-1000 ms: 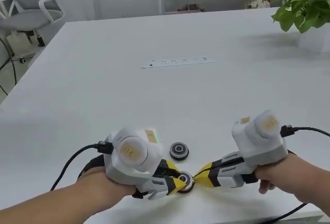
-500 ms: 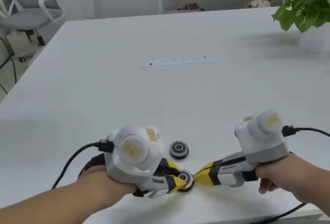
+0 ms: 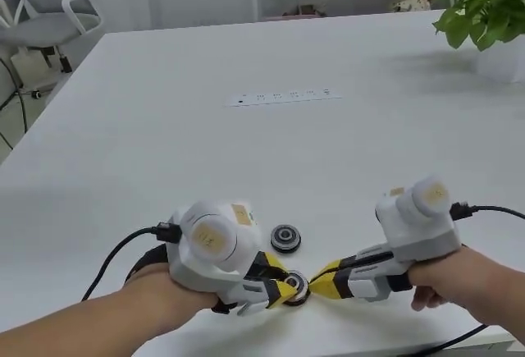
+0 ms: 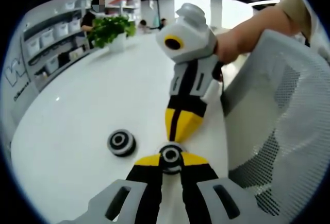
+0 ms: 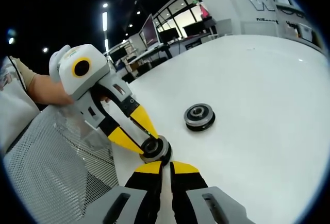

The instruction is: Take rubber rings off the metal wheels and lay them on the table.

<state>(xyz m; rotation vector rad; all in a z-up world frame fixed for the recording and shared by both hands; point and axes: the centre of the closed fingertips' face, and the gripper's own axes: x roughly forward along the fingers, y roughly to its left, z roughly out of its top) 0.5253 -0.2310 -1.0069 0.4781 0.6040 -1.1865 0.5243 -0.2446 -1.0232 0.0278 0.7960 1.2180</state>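
A small metal wheel with a black rubber ring (image 3: 295,286) is held just above the white table (image 3: 246,160), close to its near edge. My left gripper (image 3: 287,289) is shut on that wheel (image 4: 170,157) from both sides. My right gripper (image 3: 317,284) comes in from the right, its yellow tips (image 5: 161,166) pinched together on the ring at the wheel's rim (image 5: 156,148). In the left gripper view the right gripper (image 4: 178,133) points straight down at the wheel. A second wheel with its ring (image 3: 285,238) lies flat on the table just behind, and also appears in the gripper views (image 4: 121,142) (image 5: 199,116).
A white power strip (image 3: 283,97) lies mid-table. A potted plant (image 3: 484,4) stands at the far right corner. A white office chair (image 3: 49,12) is beyond the far left. A grey mesh chair back (image 4: 278,110) sits near the table's front edge.
The right gripper has slipped slightly down and to the right, its tips staying at the wheel. The left gripper and the loose wheel have not moved.
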